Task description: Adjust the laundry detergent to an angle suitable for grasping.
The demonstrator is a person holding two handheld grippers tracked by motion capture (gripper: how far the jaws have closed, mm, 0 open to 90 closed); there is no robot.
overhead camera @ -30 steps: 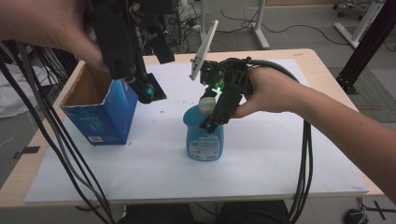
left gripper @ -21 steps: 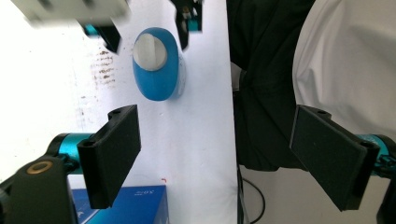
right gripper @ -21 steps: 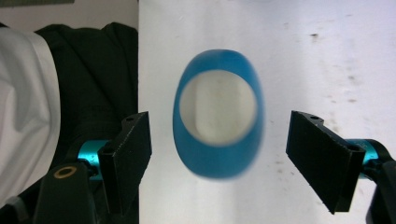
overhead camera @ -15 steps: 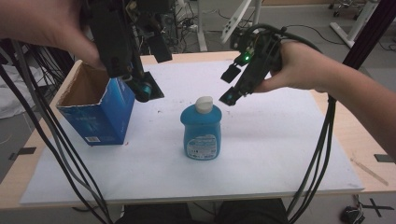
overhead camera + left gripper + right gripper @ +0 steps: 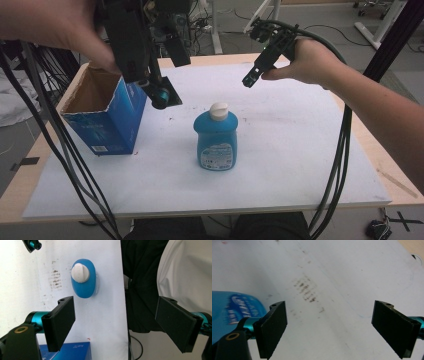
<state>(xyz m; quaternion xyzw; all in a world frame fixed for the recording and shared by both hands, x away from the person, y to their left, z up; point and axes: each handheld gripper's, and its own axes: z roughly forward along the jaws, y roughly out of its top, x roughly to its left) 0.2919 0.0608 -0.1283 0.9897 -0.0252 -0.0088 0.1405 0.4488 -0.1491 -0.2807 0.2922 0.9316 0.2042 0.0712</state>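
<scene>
A blue soap bottle [image 5: 216, 140] with a white cap [image 5: 218, 111] stands upright in the middle of the white sheet. From above it also appears in the left gripper view as the bottle [image 5: 83, 277], and at the left edge of the right gripper view as the bottle [image 5: 235, 310]. My right gripper [image 5: 251, 79] hovers behind and to the right of the bottle; its jaws have just been opening and now stand wide with nothing between them [image 5: 330, 305]. My left gripper [image 5: 165, 82] hangs open over the near corner of the blue box [image 5: 107, 120], empty [image 5: 116, 302].
The open-topped blue cardboard box stands at the left of the white sheet [image 5: 300, 150], which covers the wooden table [image 5: 387, 165]. Black cables [image 5: 60, 150] hang down at the left and others [image 5: 340, 150] at the right. A person's dark clothing [image 5: 142, 277] lies beyond the table edge.
My right gripper was shut on the bottle's top a second ago; it has let go, opened, and drawn away up and to the right. The bottle stays standing. My left gripper has kept still.
</scene>
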